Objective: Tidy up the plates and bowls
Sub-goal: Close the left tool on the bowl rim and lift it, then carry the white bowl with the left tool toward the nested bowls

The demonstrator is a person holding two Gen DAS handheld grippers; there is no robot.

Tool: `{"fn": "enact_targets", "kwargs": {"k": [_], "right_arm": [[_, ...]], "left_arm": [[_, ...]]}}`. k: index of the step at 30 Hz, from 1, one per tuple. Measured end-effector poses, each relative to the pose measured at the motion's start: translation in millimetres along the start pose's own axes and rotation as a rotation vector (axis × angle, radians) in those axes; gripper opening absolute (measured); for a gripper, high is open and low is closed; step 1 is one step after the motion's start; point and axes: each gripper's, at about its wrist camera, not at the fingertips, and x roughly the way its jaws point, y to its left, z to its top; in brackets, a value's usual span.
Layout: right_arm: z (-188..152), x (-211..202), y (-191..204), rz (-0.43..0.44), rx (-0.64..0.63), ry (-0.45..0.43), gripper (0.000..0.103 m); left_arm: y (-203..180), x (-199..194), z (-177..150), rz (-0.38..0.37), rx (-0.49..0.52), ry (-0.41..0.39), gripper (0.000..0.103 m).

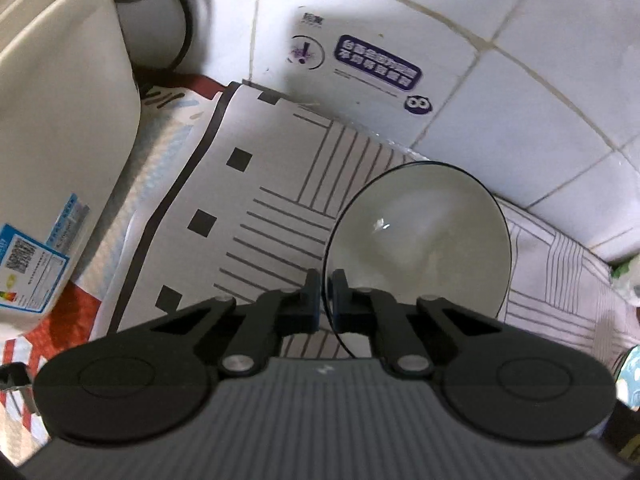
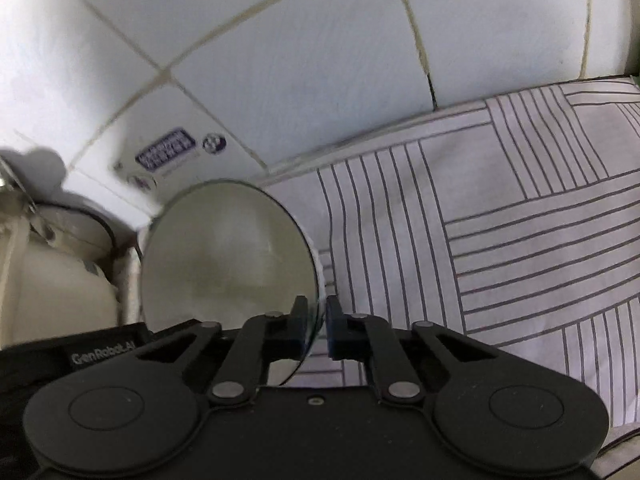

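left gripper (image 1: pixel 326 280) and right gripper (image 2: pixel 318 306), each clamped on opposite rims of one glass bowl (image 1: pixel 420 236) over the line-patterned mat (image 1: pixel 280 208); lifted or resting, unclear.

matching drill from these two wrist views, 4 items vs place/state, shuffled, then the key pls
Things:
1. left gripper
2. right gripper
3. purple sticker
4. striped mat

Place or state:
A. stuck on the white wall tile
B. clamped on the bowl rim's left edge
C. lying flat under the bowl
D. clamped on the bowl rim's right edge

Pairs: 1-B, 2-D, 3-A, 4-C
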Motion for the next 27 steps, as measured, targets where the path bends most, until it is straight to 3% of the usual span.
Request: {"fn": "enact_targets", "kwargs": {"k": [9,15,23,27], "right_arm": [[-8.4,-48.0,-8.1,0.081,-0.003,0.009,0.014],[-16.7,-92.6,-27.0,0.203,0.045,0.017,0.015],[-37.3,-151.3,-34.3,0.229,0.018,-0.011,0.017],[-42.0,-181.1,-43.3,0.210,-0.016,-0.042,0.017]], "left_arm": [[-1.4,-45.8,-20.4,0.022,0.010,0.036,0.006],[-9.5,-95.4,-38.1,0.002,0.031,0.000,0.006],[-17.6,-144.5,-73.8,-0.065,0.020,-0.007,0.007],[-33.3,-160.7,-96.5,-0.095,0.071,0.005,0.008]]}}
